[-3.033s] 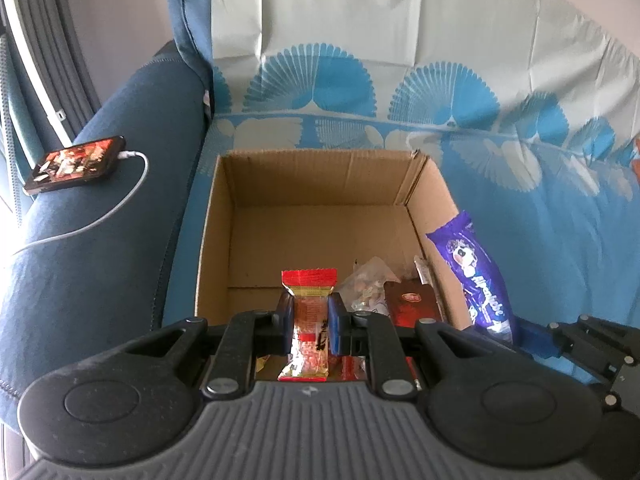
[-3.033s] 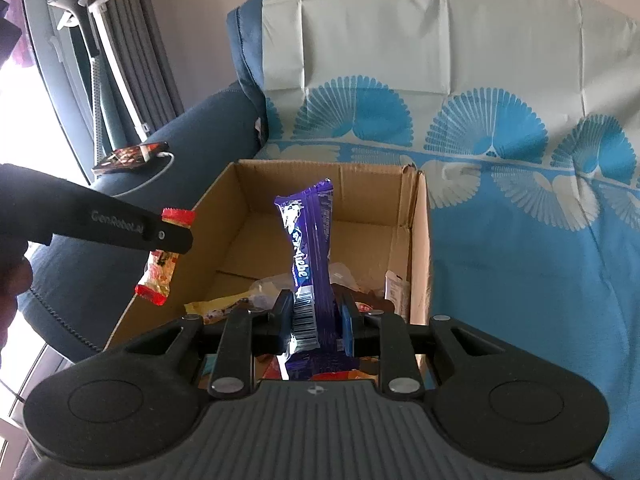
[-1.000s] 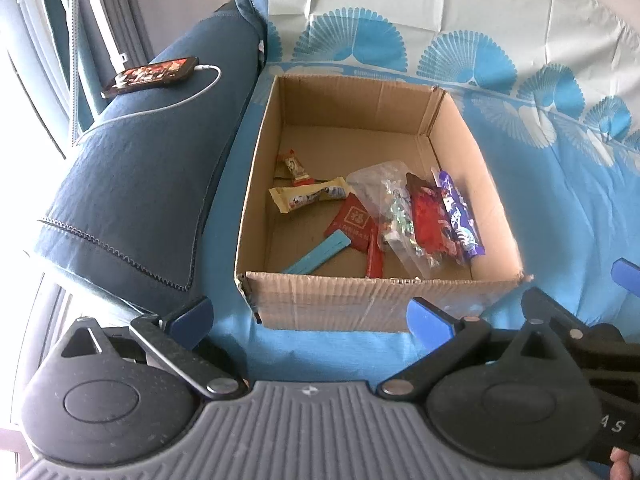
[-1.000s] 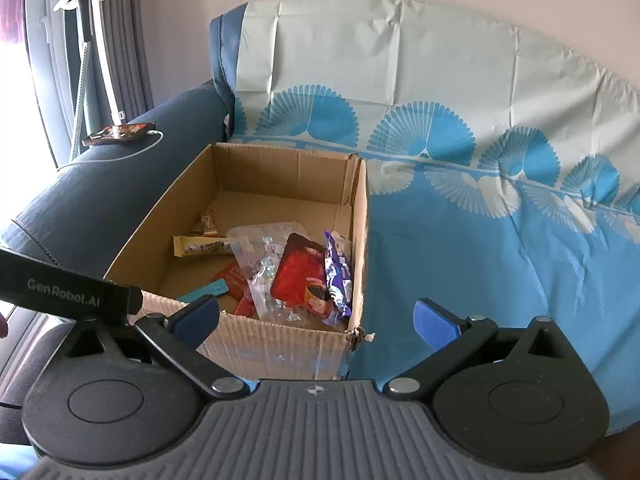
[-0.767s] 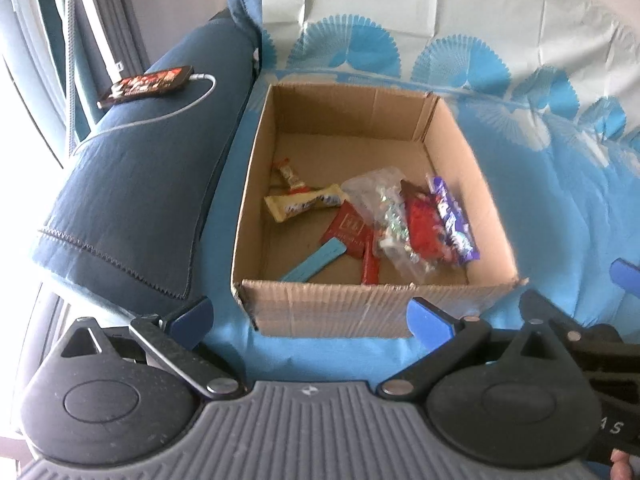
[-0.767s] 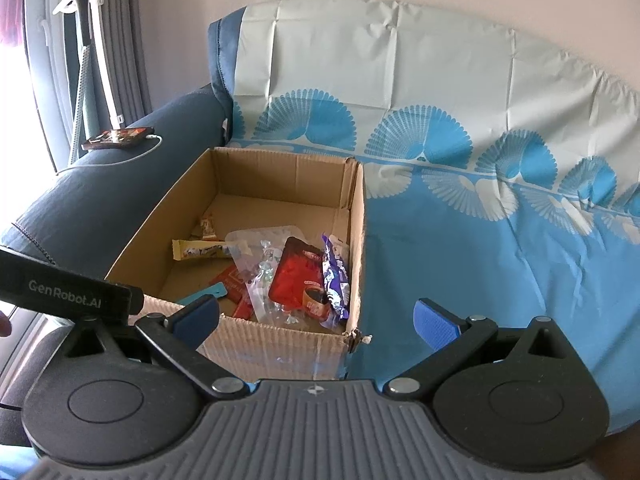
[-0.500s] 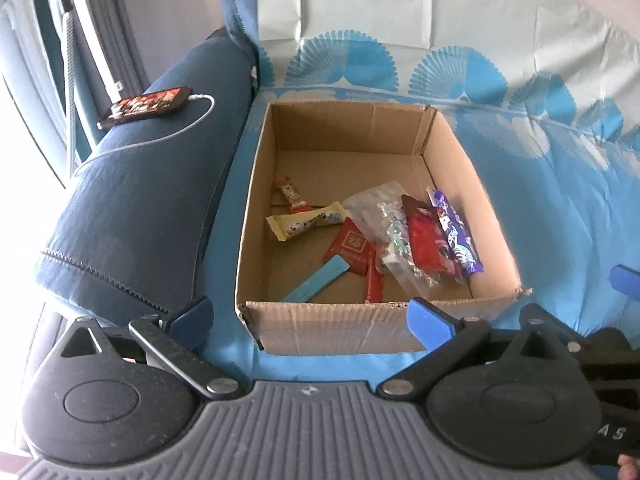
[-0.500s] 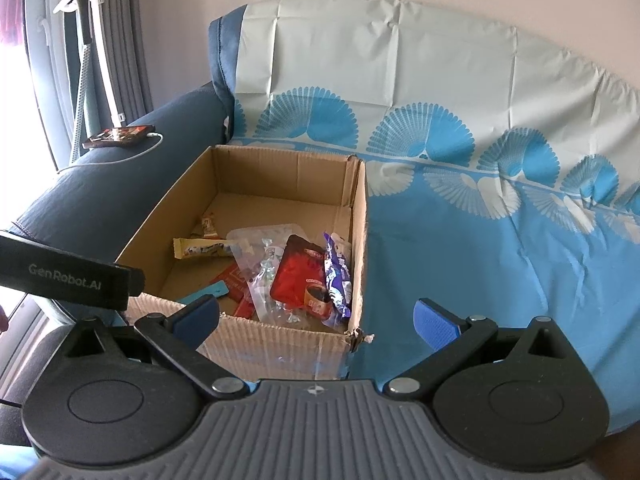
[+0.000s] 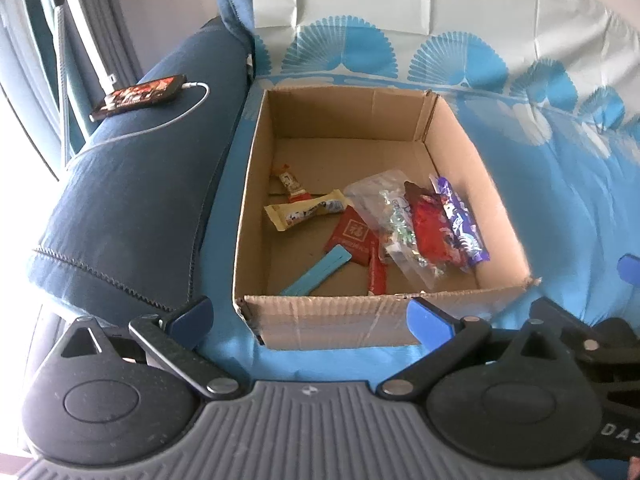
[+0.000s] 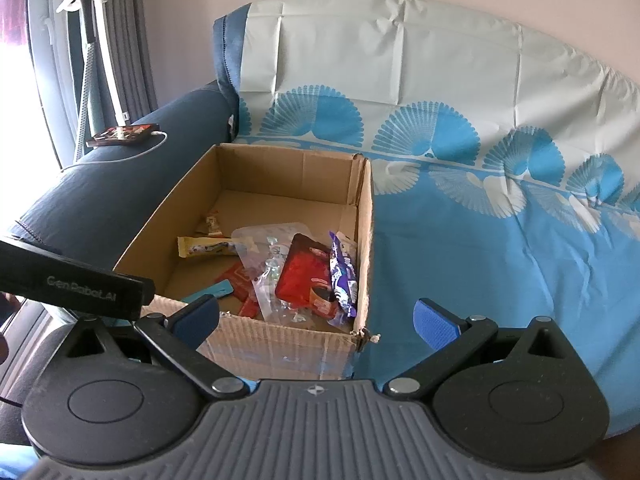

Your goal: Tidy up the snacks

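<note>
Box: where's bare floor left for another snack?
In the cardboard box, the floor is bare along the back wall and in the front-left corner beside the blue stick. Crowded right side: clear bag, red packet, purple wrapper.

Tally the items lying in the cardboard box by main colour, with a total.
Red: 4 (small candy, flat packet, stick, pouch)
Purple: 1 (bar)
Cream: 1 (bar)
Clear: 1 (bag)
Blue: 1 (strip)
Total: 8, all inside the cardboard box

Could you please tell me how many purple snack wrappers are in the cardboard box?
1: the purple wrapper lies along the right wall of the cardboard box, beside the red packet; others may be hidden underneath.
</note>
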The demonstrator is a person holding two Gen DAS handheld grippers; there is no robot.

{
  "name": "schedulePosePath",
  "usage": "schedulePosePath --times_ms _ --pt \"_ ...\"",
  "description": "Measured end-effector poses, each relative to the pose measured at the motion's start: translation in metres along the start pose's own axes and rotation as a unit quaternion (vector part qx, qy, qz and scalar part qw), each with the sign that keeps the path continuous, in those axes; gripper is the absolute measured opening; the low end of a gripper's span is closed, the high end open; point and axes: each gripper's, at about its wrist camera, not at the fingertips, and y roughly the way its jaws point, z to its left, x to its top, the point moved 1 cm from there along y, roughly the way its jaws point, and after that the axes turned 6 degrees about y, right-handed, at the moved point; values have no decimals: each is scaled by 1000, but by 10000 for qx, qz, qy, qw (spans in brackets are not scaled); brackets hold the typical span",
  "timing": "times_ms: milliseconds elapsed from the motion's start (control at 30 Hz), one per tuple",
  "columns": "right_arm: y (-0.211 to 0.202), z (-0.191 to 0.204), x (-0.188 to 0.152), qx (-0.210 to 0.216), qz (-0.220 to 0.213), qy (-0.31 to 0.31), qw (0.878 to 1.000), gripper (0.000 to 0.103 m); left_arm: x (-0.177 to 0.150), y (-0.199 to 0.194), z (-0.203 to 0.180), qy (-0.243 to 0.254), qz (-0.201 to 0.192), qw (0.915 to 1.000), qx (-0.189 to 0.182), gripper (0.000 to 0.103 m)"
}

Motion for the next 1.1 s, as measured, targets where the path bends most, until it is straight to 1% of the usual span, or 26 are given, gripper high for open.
schedulePosePath --times_ms 67,233,667,733,833,900,1000,1100 --pt "0 1 0 15 -5 -18 10000 103 0 2 -1 38 20 9999 115 103" --pt "0 0 0 37 -5 -19 10000 103 -3 3 0 -41 76 9999 -81 103" --pt "0 -1 0 34 8 -11 10000 103 -3 -4 -4 55 -15 10000 46 103" --pt "0 -1 0 32 6 -1 10000 103 -1 -5 -4 88 33 9999 129 103" --pt "-1 -2 0 28 -15 10 10000 103 0 -9 -6 328 50 9990 303 103" --pt "-1 -3 0 41 -10 16 10000 103 0 -7 -6 430 144 9980 435 103" --pt "-1 -3 0 65 -11 17 10000 103 -2 -5 -3 296 200 9987 367 103" --pt "-2 -3 0 80 -25 1 10000 103 -2 -6 0 81 190 9997 141 103"
